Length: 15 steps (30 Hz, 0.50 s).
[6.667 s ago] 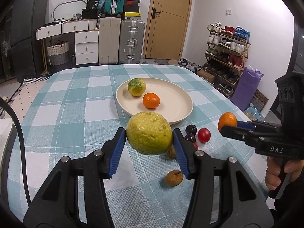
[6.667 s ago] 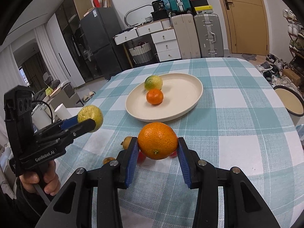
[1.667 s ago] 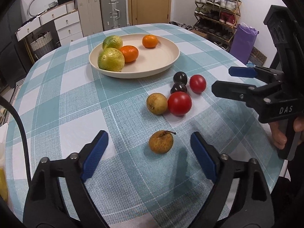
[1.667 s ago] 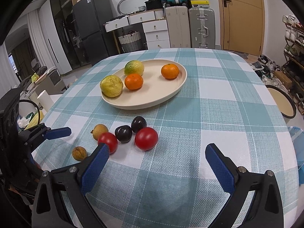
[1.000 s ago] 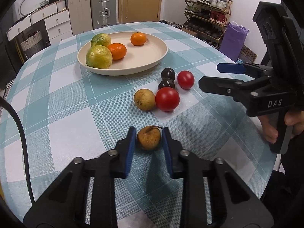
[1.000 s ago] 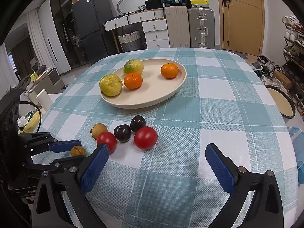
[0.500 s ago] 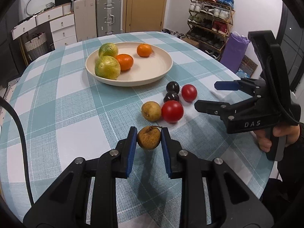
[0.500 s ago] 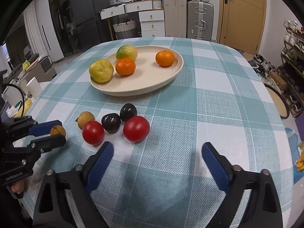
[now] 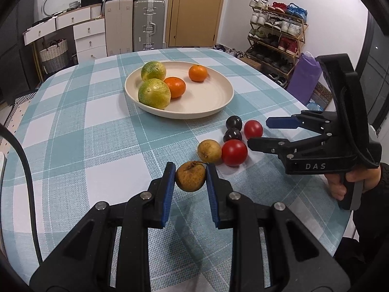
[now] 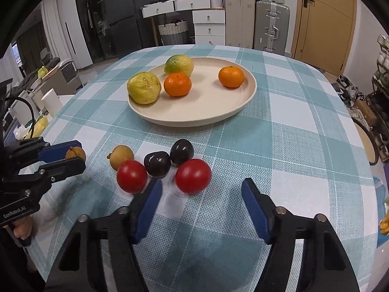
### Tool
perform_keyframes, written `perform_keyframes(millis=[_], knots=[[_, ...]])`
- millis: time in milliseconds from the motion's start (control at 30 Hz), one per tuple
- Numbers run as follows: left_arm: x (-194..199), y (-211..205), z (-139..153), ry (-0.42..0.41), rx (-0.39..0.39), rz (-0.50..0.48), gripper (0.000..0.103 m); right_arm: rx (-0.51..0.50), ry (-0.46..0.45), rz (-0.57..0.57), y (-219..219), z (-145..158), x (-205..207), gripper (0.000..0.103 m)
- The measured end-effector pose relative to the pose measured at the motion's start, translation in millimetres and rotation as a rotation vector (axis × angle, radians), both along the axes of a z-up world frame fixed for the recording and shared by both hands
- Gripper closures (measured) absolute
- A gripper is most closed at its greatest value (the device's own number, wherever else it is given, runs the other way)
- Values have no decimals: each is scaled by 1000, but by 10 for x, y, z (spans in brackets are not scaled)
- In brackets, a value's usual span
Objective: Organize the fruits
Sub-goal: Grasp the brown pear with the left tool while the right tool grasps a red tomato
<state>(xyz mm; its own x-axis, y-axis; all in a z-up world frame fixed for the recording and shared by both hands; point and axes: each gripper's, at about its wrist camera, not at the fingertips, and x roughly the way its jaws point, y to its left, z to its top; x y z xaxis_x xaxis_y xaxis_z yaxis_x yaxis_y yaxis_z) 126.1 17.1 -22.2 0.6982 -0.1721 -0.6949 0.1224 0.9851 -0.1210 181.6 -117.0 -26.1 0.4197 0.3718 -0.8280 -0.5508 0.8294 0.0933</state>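
My left gripper [image 9: 190,176] is shut on a small brown fruit [image 9: 190,176] and holds it just above the checked cloth; it also shows in the right wrist view [image 10: 75,153]. My right gripper [image 10: 201,193] is open, low over the table, with a red tomato [image 10: 193,175] just ahead of its fingertips. Beside that lie a second tomato [image 10: 132,176], two dark plums [image 10: 157,163] [image 10: 181,151] and another brown fruit [image 10: 121,157]. The cream plate [image 10: 209,112] holds two green-yellow citrus [image 10: 144,87] and two oranges [image 10: 177,84].
The table [image 9: 73,126] has a teal checked cloth; its edge runs close on the right. Behind stand drawers, suitcases [image 9: 148,31], a door and a shoe rack [image 9: 274,36].
My left gripper has lifted the brown fruit off the cloth. My right gripper has moved forward and down towards the tomatoes and closed partway.
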Motion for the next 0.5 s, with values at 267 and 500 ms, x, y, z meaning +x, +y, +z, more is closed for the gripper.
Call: perform_keyframes(millis=[267, 500], knots=[[-6, 52, 23, -6, -6, 9, 80, -26, 0, 20, 74, -7, 36, 46], [-4, 83, 37, -10, -8, 20, 80, -9, 12, 37, 71, -34, 46, 59]])
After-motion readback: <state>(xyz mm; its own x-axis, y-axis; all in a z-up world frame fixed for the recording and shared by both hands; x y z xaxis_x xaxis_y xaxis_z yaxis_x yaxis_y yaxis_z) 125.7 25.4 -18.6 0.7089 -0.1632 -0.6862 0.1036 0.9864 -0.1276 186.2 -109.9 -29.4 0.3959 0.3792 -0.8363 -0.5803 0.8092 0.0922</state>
